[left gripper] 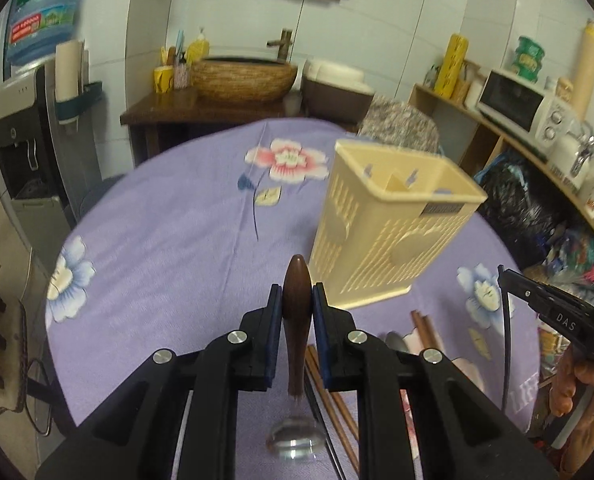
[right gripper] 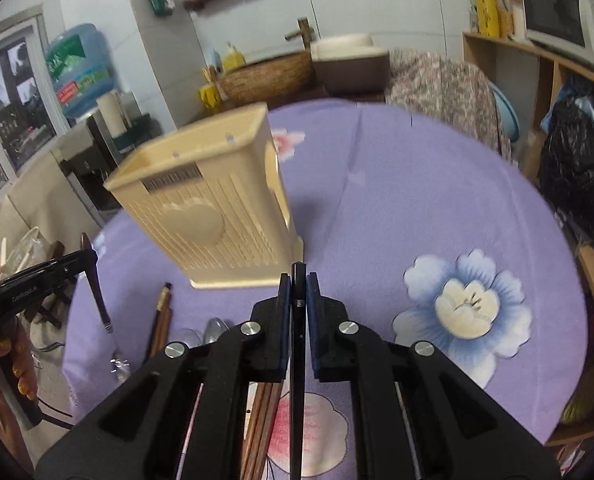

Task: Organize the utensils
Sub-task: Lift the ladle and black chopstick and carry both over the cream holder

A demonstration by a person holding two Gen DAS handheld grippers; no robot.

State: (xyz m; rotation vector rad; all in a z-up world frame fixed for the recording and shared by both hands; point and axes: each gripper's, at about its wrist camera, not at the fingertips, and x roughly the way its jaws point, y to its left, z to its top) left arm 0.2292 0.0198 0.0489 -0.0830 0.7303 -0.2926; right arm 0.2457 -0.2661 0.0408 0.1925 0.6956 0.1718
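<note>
A cream slotted utensil holder [left gripper: 389, 228] stands on the purple flowered tablecloth [left gripper: 169, 224]; it also shows in the right wrist view [right gripper: 213, 208]. My left gripper [left gripper: 297, 300] is shut on the brown wooden handle of a spoon [left gripper: 296, 320], whose shiny bowl [left gripper: 295, 440] hangs below, lifted in front of the holder. My right gripper [right gripper: 298, 292] is shut on a thin black utensil [right gripper: 297, 360] held just right of the holder's base. Brown chopsticks [right gripper: 161, 320] and metal spoons [right gripper: 215, 330] lie on the cloth below.
The round table [right gripper: 437, 184] ends near a covered chair [right gripper: 445, 80] and a shelf with a microwave [left gripper: 517, 104]. A water dispenser [left gripper: 29, 132] stands left. A basket basin [left gripper: 245, 78] sits on a wooden cabinet behind.
</note>
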